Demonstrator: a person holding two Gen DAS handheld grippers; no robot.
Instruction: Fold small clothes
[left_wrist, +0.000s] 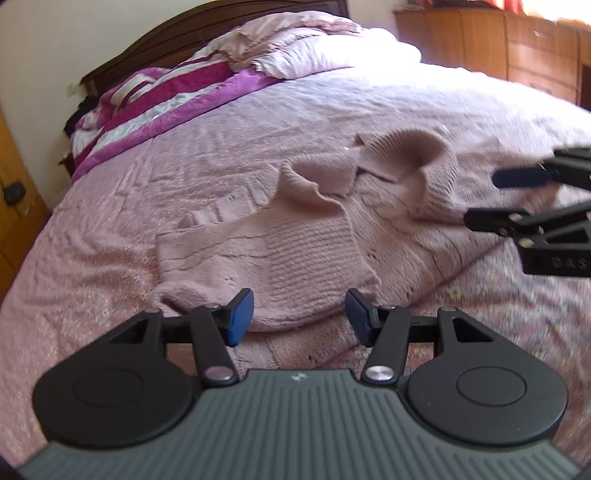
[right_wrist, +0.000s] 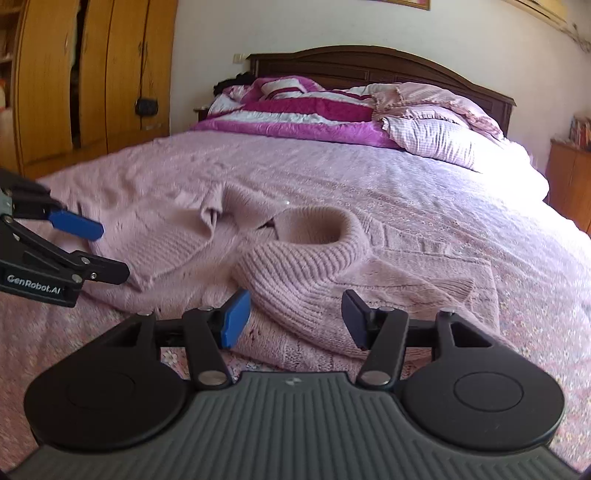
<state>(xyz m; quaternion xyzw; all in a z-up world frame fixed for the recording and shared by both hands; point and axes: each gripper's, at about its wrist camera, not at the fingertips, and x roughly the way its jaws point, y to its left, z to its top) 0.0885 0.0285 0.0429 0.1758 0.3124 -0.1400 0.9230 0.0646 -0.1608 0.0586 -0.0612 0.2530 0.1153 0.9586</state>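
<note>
A small pale pink knit sweater (left_wrist: 314, 236) lies rumpled on the pink bedspread, its ribbed roll collar (left_wrist: 417, 166) standing open. My left gripper (left_wrist: 299, 317) is open and empty, just above the sweater's near edge. My right gripper (right_wrist: 295, 319) is open and empty, hovering by the ribbed collar (right_wrist: 314, 236) of the sweater (right_wrist: 177, 240). Each gripper shows in the other's view: the right gripper (left_wrist: 491, 197) at the right edge, the left gripper (right_wrist: 107, 251) at the left edge, both with jaws apart.
The pink bedspread (left_wrist: 129, 229) covers a wide bed. A magenta-and-white quilt (right_wrist: 295, 114) and striped pillows (right_wrist: 436, 129) are piled by the dark headboard (right_wrist: 369, 62). Wooden wardrobes (right_wrist: 92, 74) stand at the left, a wooden dresser (left_wrist: 498, 44) beyond the bed.
</note>
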